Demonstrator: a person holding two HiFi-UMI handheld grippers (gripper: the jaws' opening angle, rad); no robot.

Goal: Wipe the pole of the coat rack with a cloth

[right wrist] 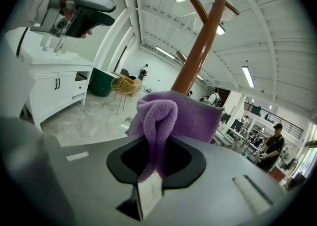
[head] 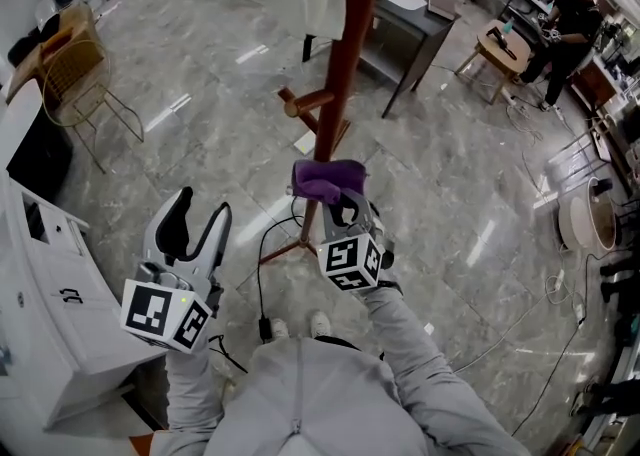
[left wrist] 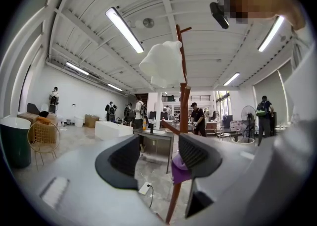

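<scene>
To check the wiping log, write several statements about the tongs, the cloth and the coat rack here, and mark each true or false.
1. The right tongs are shut on the purple terry cloth, held up at the red-brown wooden pole. True.
2. The left tongs also grip the cloth. False: they are open and empty, off to the side of the pole.
3. A white fabric item hangs high on the coat rack. True.
4. The yellow wire chair stands on the person's right. False: it stands on the person's left, beyond the left tongs.
</scene>
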